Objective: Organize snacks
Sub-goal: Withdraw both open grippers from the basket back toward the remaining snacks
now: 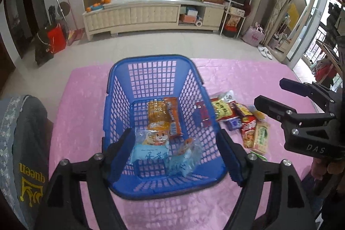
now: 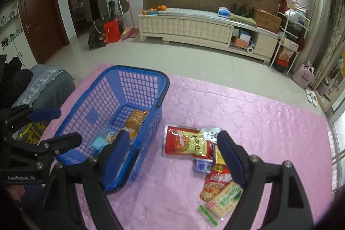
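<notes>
A blue plastic basket (image 1: 120, 100) stands on the pink cloth (image 1: 82, 113) and holds an orange packet (image 1: 157, 117), a striped orange bar (image 1: 174, 120) and pale blue packets (image 1: 151, 152). My left gripper (image 1: 175, 154) is open and empty above the basket's near end. A pile of loose snack packets (image 1: 243, 122) lies right of the basket; it also shows in the right wrist view (image 2: 194, 143). My right gripper (image 2: 175, 156) is open and empty, hovering between basket (image 2: 103, 100) and pile. It also appears in the left wrist view (image 1: 271, 96).
A chair with a grey cover (image 1: 23, 135) stands at the table's left. Beyond the table edge is tiled floor (image 2: 172, 59) and a long white cabinet (image 2: 204, 29). A cracker packet (image 2: 226, 201) lies nearest the front.
</notes>
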`<state>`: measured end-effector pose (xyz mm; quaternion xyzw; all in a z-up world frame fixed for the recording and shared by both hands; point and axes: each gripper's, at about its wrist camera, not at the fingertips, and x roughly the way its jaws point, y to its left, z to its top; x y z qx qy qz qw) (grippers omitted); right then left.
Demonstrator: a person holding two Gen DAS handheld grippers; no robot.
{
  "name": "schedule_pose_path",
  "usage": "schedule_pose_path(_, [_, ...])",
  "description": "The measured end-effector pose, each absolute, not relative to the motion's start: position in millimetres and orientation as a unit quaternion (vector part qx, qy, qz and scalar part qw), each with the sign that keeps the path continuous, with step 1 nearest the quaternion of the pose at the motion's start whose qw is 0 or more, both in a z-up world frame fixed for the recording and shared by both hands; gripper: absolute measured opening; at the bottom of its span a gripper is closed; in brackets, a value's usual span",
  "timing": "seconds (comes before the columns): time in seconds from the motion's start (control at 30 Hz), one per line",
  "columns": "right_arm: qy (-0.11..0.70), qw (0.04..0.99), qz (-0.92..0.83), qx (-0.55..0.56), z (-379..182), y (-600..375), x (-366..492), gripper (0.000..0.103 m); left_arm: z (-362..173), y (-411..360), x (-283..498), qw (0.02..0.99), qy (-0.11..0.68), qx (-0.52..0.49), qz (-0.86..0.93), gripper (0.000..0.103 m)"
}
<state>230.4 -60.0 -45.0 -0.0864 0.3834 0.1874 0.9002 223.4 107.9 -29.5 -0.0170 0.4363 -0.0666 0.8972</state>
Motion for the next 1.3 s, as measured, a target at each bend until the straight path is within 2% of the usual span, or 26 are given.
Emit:
schedule_pose_path(0.27, [0.373,0.906,0.179,-0.086,-29,-91,199,0.086,-8,73,201,0.906,0.415,0.0,-0.088,0.082])
schedule_pose_path(0.53, [0.386,0.906,0.156,-0.073,-38,-143,189,0.086,-13,25,195,0.903,0.413,0.013,-0.113,0.082])
schedule_pose_path(0.93, [0.409,0.905,0.107,-0.052,-75,-215,192,0.086,-52,-55,212,0.88,0.45,0.044,-0.144,0.082])
schedule_pose_path(1.3, [0.425,0.901,0.085,-0.016,-130,-253,206,0.086,-114,-109,244,0.846,0.504,0.084,-0.151,0.082])
